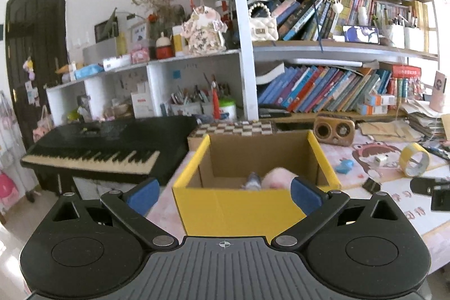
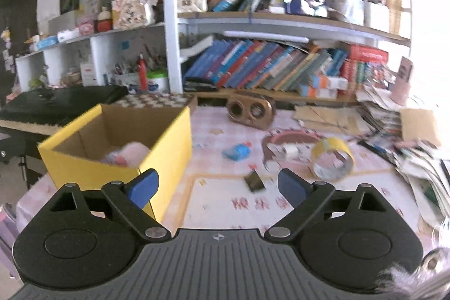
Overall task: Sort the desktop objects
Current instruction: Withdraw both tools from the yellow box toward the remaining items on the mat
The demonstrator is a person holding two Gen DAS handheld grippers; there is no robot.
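A yellow cardboard box (image 1: 225, 204) stands open on the desk with a pink plush toy (image 1: 278, 177) inside; both also show in the right wrist view, box (image 2: 168, 148) and toy (image 2: 132, 152). My left gripper (image 1: 223, 194) is open and empty just in front of the box. My right gripper (image 2: 218, 189) is open and empty above the desk, right of the box. On the desk lie a blue object (image 2: 237, 151), a small dark clip (image 2: 254, 181), a white charger (image 2: 291, 150) and a yellow tape roll (image 2: 333, 160).
A wooden speaker (image 2: 250, 110) stands at the back of the desk. Stacks of paper and books (image 2: 393, 125) crowd the right side. A black keyboard piano (image 1: 107, 148) sits left of the desk. Bookshelves (image 2: 267, 69) rise behind.
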